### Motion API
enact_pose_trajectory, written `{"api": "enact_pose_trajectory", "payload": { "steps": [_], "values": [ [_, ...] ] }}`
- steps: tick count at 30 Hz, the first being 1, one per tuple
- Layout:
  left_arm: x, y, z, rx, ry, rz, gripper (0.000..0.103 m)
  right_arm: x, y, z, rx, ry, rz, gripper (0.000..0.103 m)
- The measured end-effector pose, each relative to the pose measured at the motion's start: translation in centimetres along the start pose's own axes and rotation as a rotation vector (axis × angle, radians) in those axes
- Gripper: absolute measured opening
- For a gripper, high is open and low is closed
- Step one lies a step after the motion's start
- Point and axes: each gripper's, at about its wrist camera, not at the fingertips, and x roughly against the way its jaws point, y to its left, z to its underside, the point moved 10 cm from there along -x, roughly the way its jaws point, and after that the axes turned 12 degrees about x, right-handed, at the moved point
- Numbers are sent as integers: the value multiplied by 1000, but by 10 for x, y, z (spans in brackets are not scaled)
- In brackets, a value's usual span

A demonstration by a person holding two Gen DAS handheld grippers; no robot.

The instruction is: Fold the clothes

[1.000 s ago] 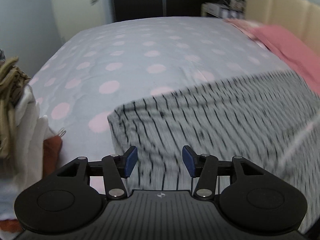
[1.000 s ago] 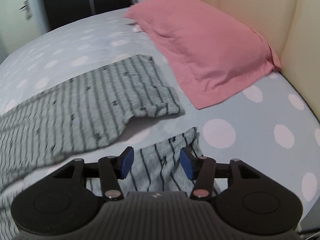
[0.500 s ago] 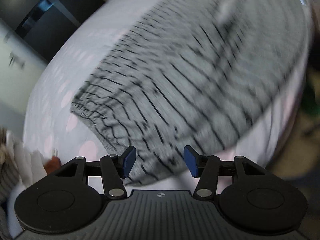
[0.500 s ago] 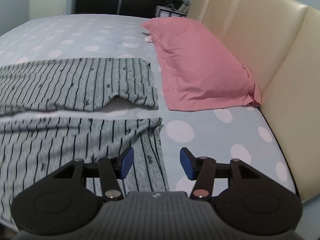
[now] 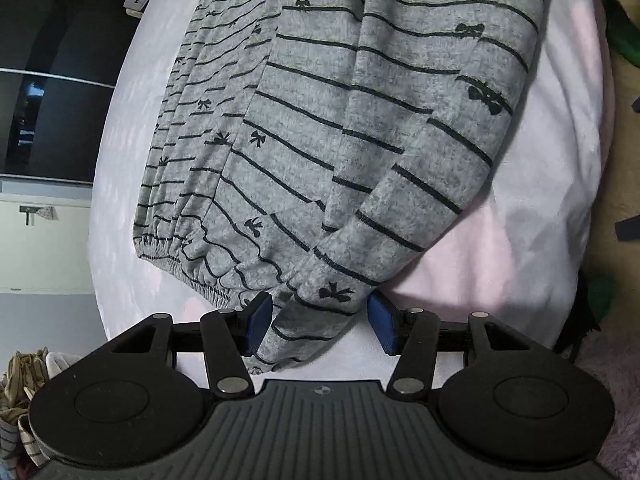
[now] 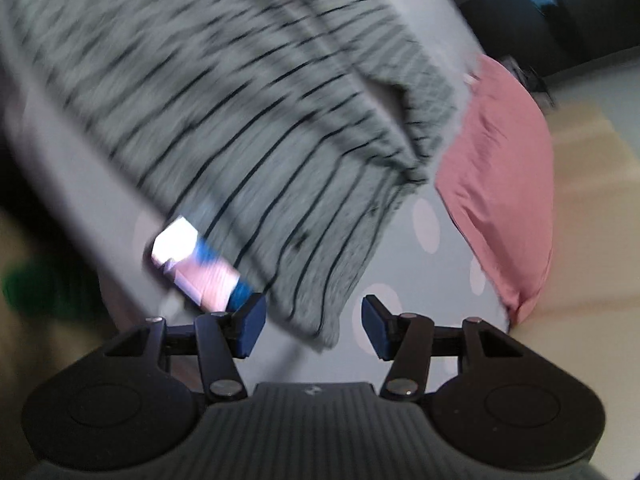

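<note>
Two views: my left wrist camera is sharp, my right one is smeared with blur.
Bed (image 5: pixel 552 128): pale spotted sheet under everything; in my right view its pink dots show beside the garment.
Grey striped garment (image 5: pixel 360 120): spread flat on the bed, thin black stripes and small black bows; the bows can only be made out in my left view.
Gathered hem (image 5: pixel 188 268): elastic edge at the lower left of the garment, seen only from my left side.
Sleeve cuff (image 5: pixel 320 304): lies just ahead of my left gripper (image 5: pixel 320 322), its end reaching in between my blue pads (image 5: pixel 258 322).
Left fingers: parted about halfway, not pressing on the cuff; they hold nothing.
Pink pillow (image 6: pixel 508 168): just beside the garment's far edge, seen only from my right side.
Garment corner (image 6: pixel 320 300): hangs just above my right gripper (image 6: pixel 312 326), toward its left pad.
Right fingers: parted about halfway, nothing clamped between them.
White, pink and blue object (image 6: pixel 196 264): left of my right gripper, too blurred to tell what it is.
Clothes pile (image 5: pixel 20 392): at the lower left edge of my left view only.
Writing: nothing I can read in either view.
</note>
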Motion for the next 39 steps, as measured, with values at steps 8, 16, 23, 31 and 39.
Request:
{"api": "enact_pose_trajectory", "payload": {
  "steps": [8,16,23,31,39],
  "values": [
    [-1,-3,5,-47,-37,-53,51,-32,16,1,186,33,1,52],
    [-8,-9,-3,-151,-79,-117,47,-50,16,-2,225,29,-17,17],
    [7,5,-9,30,-52,13,7,-43,-7,-2,18,14,17,3],
    [53,69,-22,388,-164,35,4,-2,-80,-3,-317,-67,202,3],
    [88,148,-41,642,-312,-40,3,74,-165,7,-648,-178,472,2]
  ]
}}
